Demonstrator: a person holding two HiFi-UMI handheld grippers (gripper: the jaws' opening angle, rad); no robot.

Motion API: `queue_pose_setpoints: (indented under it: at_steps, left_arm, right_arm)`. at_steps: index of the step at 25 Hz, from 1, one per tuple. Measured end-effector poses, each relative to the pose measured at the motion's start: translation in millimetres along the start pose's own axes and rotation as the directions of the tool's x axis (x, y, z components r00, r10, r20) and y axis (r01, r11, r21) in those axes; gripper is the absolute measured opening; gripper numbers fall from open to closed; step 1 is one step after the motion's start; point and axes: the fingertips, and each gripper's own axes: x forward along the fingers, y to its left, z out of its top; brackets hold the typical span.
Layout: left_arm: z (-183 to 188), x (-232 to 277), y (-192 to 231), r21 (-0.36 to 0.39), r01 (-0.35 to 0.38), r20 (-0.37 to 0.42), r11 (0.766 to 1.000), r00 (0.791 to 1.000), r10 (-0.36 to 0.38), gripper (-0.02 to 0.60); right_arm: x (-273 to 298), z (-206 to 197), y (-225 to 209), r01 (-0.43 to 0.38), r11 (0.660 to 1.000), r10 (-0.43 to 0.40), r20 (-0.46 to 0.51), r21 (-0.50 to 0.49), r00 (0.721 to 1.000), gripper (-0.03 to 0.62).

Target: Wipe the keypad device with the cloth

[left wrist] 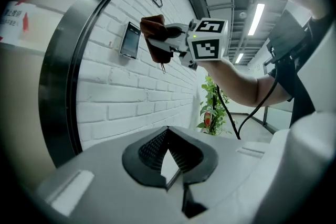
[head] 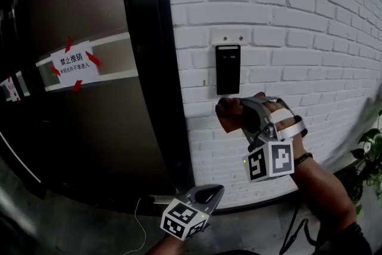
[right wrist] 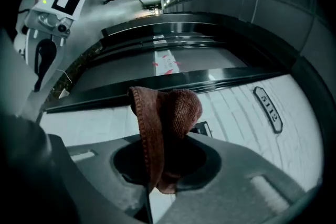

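Head view: my right gripper (head: 242,111) clamps brown cloth (head: 225,114), just below keypad device (head: 227,68), at its 6 o'clock. Approach step, contact unclear. Next: lift toward 12, press cloth flat. Left gripper (head: 206,194) idle, jaws together, empty.

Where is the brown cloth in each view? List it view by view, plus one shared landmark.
Head view: cloth centre-right, just below the keypad device.
Left gripper view: upper centre, right of the keypad device.
Right gripper view: centre, between the jaws, partly hiding the keypad device.
Shared landmark: the keypad device.
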Motion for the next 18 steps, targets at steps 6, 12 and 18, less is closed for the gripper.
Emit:
queue_pose_setpoints:
  at_steps: [6, 12, 18]
  left_arm:
    - [-0.1, -1.3, -0.8, 0.007, 0.001, -0.003, 1.000, 1.000, -0.001, 0.015]
    - [-3.4, -1.5, -4.7, -0.006, 0.012, -0.003, 1.000, 1.000, -0.012, 0.015]
    - [-7.3, -2.0, -7.7, -0.030, 0.016, -0.002, 0.999, 1.000, -0.016, 0.016]
  right_arm:
    - [34.6, 2.8, -46.1, 0.104, 0.989, -0.108, -0.037, -0.106, 0.993, 0.055]
    - [57.2, 3.7, -85.2, 0.169, 0.966, -0.186, -0.070, -0.197, 0.980, 0.055]
    - [82.9, 9.5, -107.7, 0.201, 0.947, -0.228, -0.087, -0.250, 0.970, 0.055]
